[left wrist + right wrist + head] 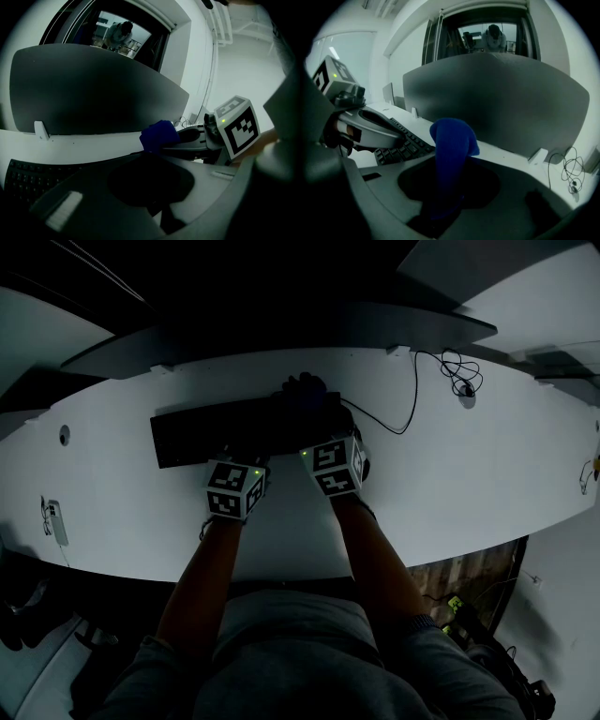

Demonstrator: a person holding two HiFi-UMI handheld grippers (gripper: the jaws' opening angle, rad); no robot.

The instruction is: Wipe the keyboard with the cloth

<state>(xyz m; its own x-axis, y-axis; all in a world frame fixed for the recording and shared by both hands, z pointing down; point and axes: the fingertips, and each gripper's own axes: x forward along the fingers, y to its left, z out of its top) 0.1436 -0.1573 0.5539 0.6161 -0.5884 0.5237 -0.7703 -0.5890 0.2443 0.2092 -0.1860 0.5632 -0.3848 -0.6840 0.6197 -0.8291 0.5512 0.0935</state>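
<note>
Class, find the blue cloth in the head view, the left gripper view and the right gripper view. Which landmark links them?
Head view: blue cloth, a dark lump at the keyboard's far edge.
Left gripper view: cloth just right of centre, beyond the keyboard.
Right gripper view: cloth at centre, clamped in the right gripper.
Shared landmark: the keyboard.

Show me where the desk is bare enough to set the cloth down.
Widest bare patch: desk right of the keyboard, in front of the cable. A smaller one lies front-left, between keyboard and the small device. Crowded at centre: left gripper, right gripper and cloth over the keyboard.
</note>
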